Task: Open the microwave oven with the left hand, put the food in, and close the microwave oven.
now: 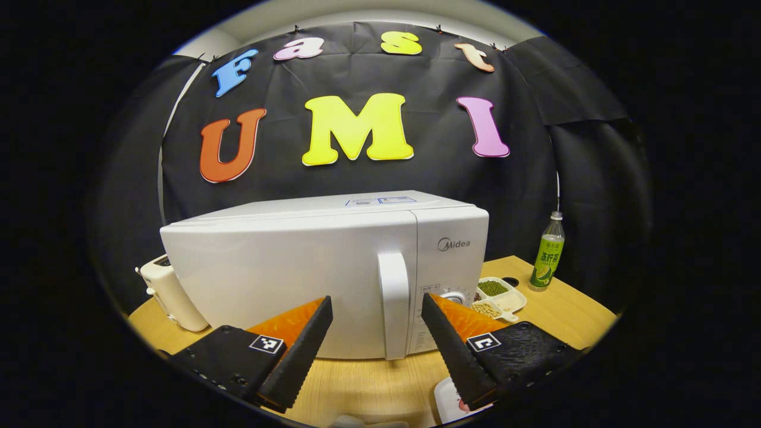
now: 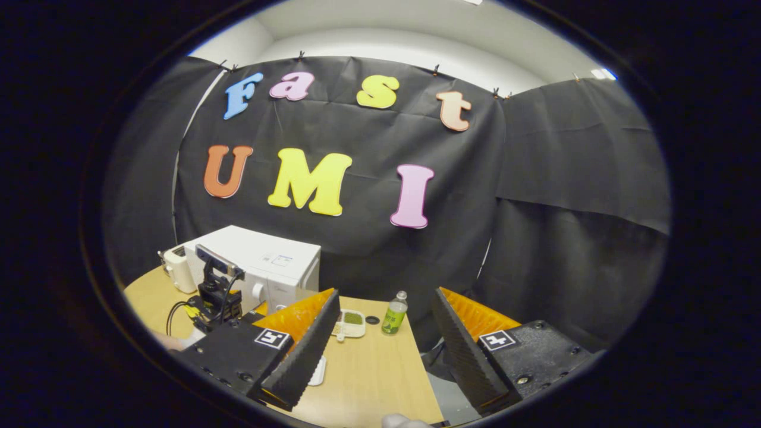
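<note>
**Door shut, nothing loaded: the task is at its start**

In the left gripper view, the microwave oven point(image 1: 324, 270) stands on the wooden table point(image 1: 368, 386) with its door closed flush against the body. Its vertical handle point(image 1: 393, 306) sits at about 12 o'clock from the left gripper point(image 1: 376, 339), framed in the gap between the two fingers but clearly beyond their tips, not touching either. The jaws are spread wide and hold nothing.

A white plate point(image 1: 452, 401) shows at about 5 o'clock in that view, partly hidden under one finger; whether it carries the food I cannot tell. A divided tray of beans point(image 1: 498, 295) lies at about 2 o'clock, beside the oven's control panel, with a green bottle point(image 1: 547, 255) farther out the same way. A toaster point(image 1: 172, 291) stands at 9 o'clock, against the oven's far side.

In the right gripper view, the right gripper point(image 2: 385, 351) hangs well back from the table edge, its jaws also spread and empty. The oven point(image 2: 261, 270) shows at about 10 o'clock, with the other gripper's body point(image 2: 217, 291) in front of it.

By my judgement no step is done yet. The handle is not grasped, the door is not opened, the food is not picked up. Opening, loading and closing are all left, and the left gripper seems lined up for the first of these.
</note>
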A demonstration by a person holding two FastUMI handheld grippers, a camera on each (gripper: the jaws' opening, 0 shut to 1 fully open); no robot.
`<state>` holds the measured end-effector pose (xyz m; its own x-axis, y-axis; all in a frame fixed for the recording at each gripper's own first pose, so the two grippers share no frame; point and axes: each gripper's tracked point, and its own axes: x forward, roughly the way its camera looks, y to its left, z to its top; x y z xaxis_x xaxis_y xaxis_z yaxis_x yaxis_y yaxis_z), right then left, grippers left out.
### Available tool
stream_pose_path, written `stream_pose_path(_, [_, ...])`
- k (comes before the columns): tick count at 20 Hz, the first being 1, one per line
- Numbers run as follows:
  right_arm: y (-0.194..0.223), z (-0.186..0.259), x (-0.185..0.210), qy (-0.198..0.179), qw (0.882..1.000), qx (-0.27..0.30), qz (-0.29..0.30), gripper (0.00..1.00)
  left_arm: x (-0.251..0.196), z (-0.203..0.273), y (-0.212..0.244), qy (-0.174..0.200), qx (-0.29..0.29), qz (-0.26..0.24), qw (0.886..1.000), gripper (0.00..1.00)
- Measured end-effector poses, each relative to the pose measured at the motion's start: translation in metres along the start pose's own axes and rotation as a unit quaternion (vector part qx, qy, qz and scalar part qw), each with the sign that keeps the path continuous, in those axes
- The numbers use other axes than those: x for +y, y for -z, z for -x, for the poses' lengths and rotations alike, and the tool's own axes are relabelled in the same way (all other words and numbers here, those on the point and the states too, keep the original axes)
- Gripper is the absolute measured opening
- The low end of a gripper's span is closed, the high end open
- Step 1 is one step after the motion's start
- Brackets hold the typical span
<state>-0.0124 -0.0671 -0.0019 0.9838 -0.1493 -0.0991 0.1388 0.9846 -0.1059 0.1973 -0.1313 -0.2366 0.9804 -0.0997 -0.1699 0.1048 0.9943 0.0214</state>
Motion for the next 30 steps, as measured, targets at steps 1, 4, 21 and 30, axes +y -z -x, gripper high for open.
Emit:
stream_pose_path(1, [0.001, 0.000, -0.001, 0.002, 1.000, 0.001, -0.002, 1.00, -0.001, -0.004, 0.001, -0.001, 0.003, 0.006, 1.000, 0.96])
stream_pose_path(4, [0.006, 0.000, -0.002, 0.004, 1.000, 0.007, -0.001, 1.00, 0.001, -0.011, 0.007, -0.008, 0.016, 0.019, 1.000, 0.89])
stream_pose_path(21, [0.014, 0.002, 0.007, -0.013, 1.000, 0.013, -0.002, 1.00, -0.016, -0.011, 0.008, 0.024, 0.013, 0.017, 0.999, 0.11])
stream_pose_path(30, [0.007, -0.004, 0.022, -0.044, 0.999, 0.000, -0.007, 1.00, -0.010, 0.038, 0.017, 0.050, 0.007, 0.005, 0.999, 0.07])
